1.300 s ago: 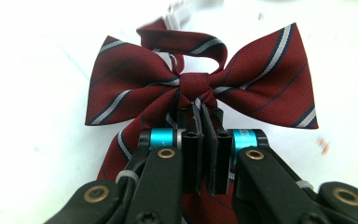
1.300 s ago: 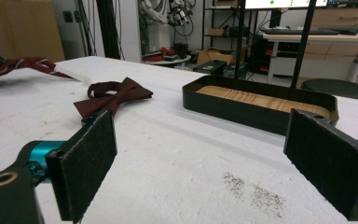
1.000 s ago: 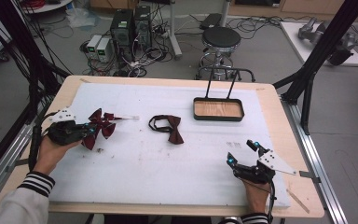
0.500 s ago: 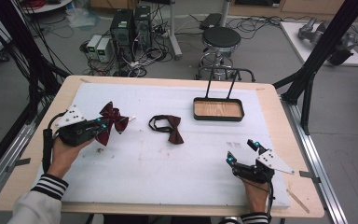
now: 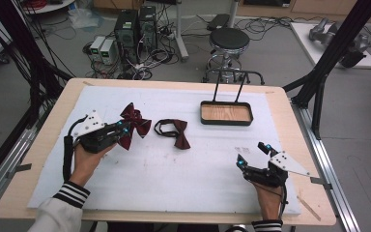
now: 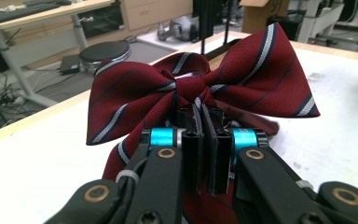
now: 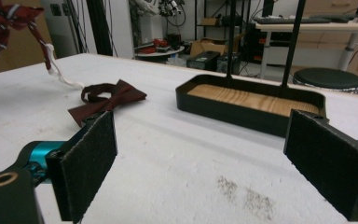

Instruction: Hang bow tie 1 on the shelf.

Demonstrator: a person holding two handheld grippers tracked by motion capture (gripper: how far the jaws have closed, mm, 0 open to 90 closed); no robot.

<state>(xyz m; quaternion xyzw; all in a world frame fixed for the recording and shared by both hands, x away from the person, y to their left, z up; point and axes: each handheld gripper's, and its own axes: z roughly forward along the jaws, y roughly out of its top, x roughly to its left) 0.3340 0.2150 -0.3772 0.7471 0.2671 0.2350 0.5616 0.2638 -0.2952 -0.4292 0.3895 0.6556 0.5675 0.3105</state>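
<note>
A striped dark red bow tie [image 5: 134,123] [image 6: 200,91] hangs lifted off the white mat, with my left gripper [image 5: 121,130] [image 6: 205,128] shut on it near its knot. A plain dark red bow tie [image 5: 174,133] [image 7: 107,100] with a black strap lies flat on the mat just to its right. A black tray [image 5: 225,113] [image 7: 249,105] with a wooden floor and a tall wire handle stands at the back right. My right gripper [image 5: 253,154] [image 7: 214,163] rests at the front right of the mat, open with nothing between its pads.
The white mat [image 5: 174,169] covers most of the wooden table [image 5: 38,145]. A faint dark smudge [image 7: 247,193] marks the mat ahead of the right gripper. A stool [image 5: 229,41] and computer boxes [image 5: 135,26] stand on the floor beyond the table's far edge.
My left gripper has carried the striped bow tie to the right, closer to the plain bow tie. The right gripper has stayed put.
</note>
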